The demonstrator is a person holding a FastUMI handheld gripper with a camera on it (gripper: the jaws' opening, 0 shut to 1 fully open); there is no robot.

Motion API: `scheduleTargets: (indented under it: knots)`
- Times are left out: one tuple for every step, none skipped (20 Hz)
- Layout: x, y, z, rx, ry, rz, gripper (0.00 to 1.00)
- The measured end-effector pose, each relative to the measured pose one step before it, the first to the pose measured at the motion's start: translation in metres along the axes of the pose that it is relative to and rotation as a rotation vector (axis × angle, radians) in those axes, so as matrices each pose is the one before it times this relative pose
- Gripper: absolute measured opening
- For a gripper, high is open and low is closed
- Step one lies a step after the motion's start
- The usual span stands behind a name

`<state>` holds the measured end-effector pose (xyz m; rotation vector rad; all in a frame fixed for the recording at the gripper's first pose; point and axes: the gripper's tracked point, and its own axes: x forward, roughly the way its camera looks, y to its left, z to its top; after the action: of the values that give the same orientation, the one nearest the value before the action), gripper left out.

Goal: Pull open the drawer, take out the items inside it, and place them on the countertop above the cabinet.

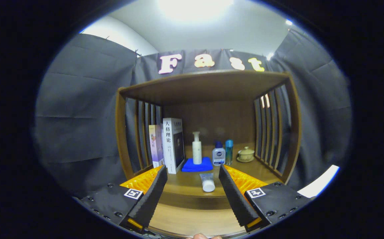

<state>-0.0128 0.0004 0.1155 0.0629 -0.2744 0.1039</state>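
- The gripper [193, 172] has its fingers spread wide and holds nothing; they point into an open-fronted wooden cabinet [205, 88] with slatted side walls.
- A small white tube [207, 182] lies on its side on the table [185, 184], between the two fingertips and near the front edge, its round cap end toward the camera.
- Beyond the tube, a white pump bottle [197, 147] stands upright on a folded blue cloth [197, 165].
- Just to the right of the cloth stands a short bottle with a dark blue cap [218, 154], and beside it a slim teal bottle [229, 151].
- Further right, near the slatted wall, sits a pale lidded cup on a saucer [246, 154].
- At the left, two books [165, 144] stand upright against the slats.
- Below the table's front edge a lighter wooden surface [188, 219] runs between the fingers; whether this is the drawer cannot be told.
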Motion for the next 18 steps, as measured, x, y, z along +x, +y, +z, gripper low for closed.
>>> scheduleTargets:
  knots:
    - [-0.01157,-0.00185,-0.00077,-0.01347,-0.02067,-0.01554,0.98]
    - [-0.01063,-0.00161,-0.00304,-0.00501,-0.00831,-0.01401,0.98]
    - [-0.01047,-0.00198,-0.00471,0.00426,-0.00334,-0.01026,0.98]
    - [-0.00949,-0.00268,-0.00584,0.00682,0.00118,-0.00786,0.98]
    - [-0.00939,-0.00307,-0.00615,0.00462,-0.00032,-0.00732,0.98]
    - [-0.00868,-0.00677,-0.00649,0.0007,-0.00127,-0.01456,0.98]
    - [-0.00981,-0.00805,-0.00691,0.00046,0.00227,-0.02083,0.98]
    - [-0.00904,-0.0064,-0.00781,0.00309,0.00424,-0.02062,0.98]
    - [-0.00805,-0.00562,-0.00784,0.00752,0.00663,-0.01797,0.98]
    - [-0.00737,-0.00459,-0.00812,0.01244,0.0054,-0.01375,0.98]
    - [-0.00417,-0.00208,-0.00733,0.01278,0.01192,-0.00721,0.98]
    - [-0.00268,-0.00056,-0.00714,0.00891,0.02146,-0.00321,0.98]
    - [-0.00415,-0.00125,-0.00927,0.00635,0.02383,-0.00297,0.98]
    - [-0.00502,-0.00135,-0.01012,0.00317,0.02835,-0.00376,0.98]
    - [-0.00427,0.00027,-0.00948,0.00143,0.02347,0.00021,0.98]
    - [-0.00164,0.00151,-0.0094,-0.00554,0.02296,0.00276,0.98]
    - [-0.00223,0.00141,-0.00709,-0.01463,0.01448,0.00315,0.98]
    - [0.00015,0.0025,-0.005,-0.01689,0.00727,0.00704,0.98]
